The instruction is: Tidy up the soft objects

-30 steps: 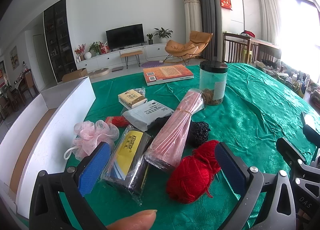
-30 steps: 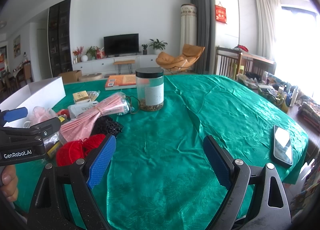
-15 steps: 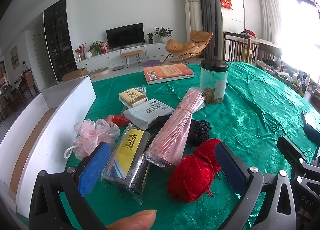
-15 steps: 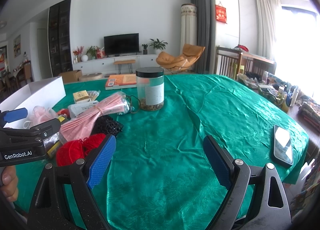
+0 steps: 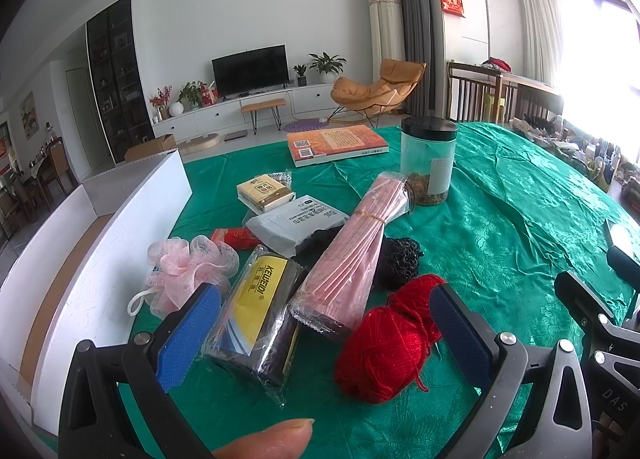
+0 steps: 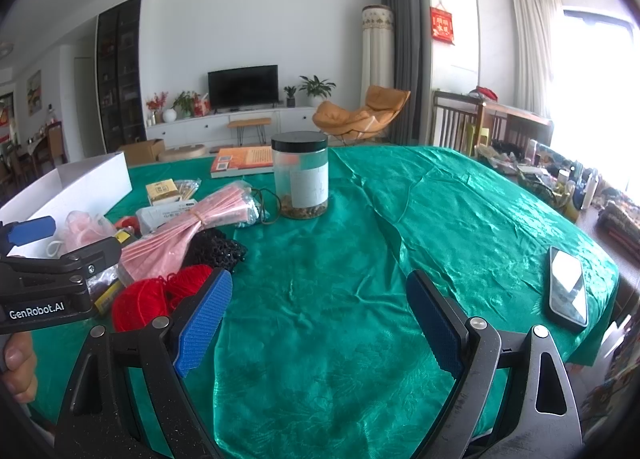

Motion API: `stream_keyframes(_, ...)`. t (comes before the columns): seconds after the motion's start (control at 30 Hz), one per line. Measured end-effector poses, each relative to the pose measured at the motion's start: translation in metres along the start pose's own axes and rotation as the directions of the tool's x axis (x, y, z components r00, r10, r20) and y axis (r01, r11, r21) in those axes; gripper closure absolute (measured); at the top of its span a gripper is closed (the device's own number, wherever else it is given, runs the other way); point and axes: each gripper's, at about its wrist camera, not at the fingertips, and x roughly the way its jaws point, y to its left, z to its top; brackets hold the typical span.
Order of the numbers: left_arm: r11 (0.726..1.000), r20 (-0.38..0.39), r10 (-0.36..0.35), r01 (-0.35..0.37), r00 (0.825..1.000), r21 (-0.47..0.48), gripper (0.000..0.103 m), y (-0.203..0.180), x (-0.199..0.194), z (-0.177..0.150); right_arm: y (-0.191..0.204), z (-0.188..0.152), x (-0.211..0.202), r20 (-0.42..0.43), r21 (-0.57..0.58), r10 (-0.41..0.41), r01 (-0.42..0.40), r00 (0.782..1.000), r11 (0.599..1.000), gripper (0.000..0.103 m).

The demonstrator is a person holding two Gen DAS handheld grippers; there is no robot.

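Note:
A pile of items lies on the green tablecloth. In the left wrist view: a red yarn ball, a pink bath pouf, a black mesh scrubber, a wrapped yellow-and-black pack and a pink bundle in plastic. My left gripper is open and empty, hovering just before the yarn and the pack. My right gripper is open and empty over bare cloth, right of the red yarn ball. The left gripper's body shows at the right wrist view's left edge.
An open white box stands at the left of the pile. Behind the pile are a clear jar with a black lid, a book, a white packet and a tissue pack. A phone lies near the table's right edge.
The left gripper has crept slightly forward toward the pile. The right gripper has barely moved. Both stay open.

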Motion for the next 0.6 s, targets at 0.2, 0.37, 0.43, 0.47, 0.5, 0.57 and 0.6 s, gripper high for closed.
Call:
stream_keyframes(0.2,1.000,-0.002,0.000,0.000,1.000,0.001,0.000,0.0008,0.0003,-0.0018,0.0000,0.0001,0.0001,0.000,0.001,-0.001,0.001,1.000,1.000,0.012)
stream_keyframes(0.37,1.000,-0.003,0.001,-0.001,1.000,0.001,0.000,0.0010,0.0006,-0.0024,-0.0003,0.0004,0.0001,-0.001,0.001,-0.001,0.001,1.000,1.000,0.012)
stream_keyframes(0.43,1.000,-0.003,0.000,0.000,1.000,0.001,0.000,0.0017,0.0005,-0.0030,-0.0002,0.0000,0.0001,-0.001,0.001,0.000,0.000,1.000,1.000,0.012)
stream_keyframes(0.47,1.000,-0.004,0.000,0.000,1.000,0.001,0.000,0.0021,0.0005,-0.0034,-0.0003,0.0002,0.0001,-0.001,0.001,0.000,0.000,1.000,1.000,0.012)
stream_keyframes(0.5,1.000,-0.003,0.000,0.000,1.000,0.001,0.000,0.0010,0.0005,-0.0022,-0.0002,-0.0001,0.0002,-0.001,0.001,0.000,0.000,1.000,1.000,0.012)
stream_keyframes(0.57,1.000,-0.004,0.001,-0.001,1.000,0.001,0.000,0.0008,0.0006,-0.0021,-0.0005,0.0005,0.0001,-0.001,0.001,0.000,0.000,1.000,1.000,0.012)
stream_keyframes(0.6,1.000,-0.004,0.001,-0.001,1.000,0.002,0.000,0.0008,0.0006,-0.0021,-0.0005,0.0005,0.0001,-0.001,0.001,0.000,0.000,1.000,1.000,0.012)
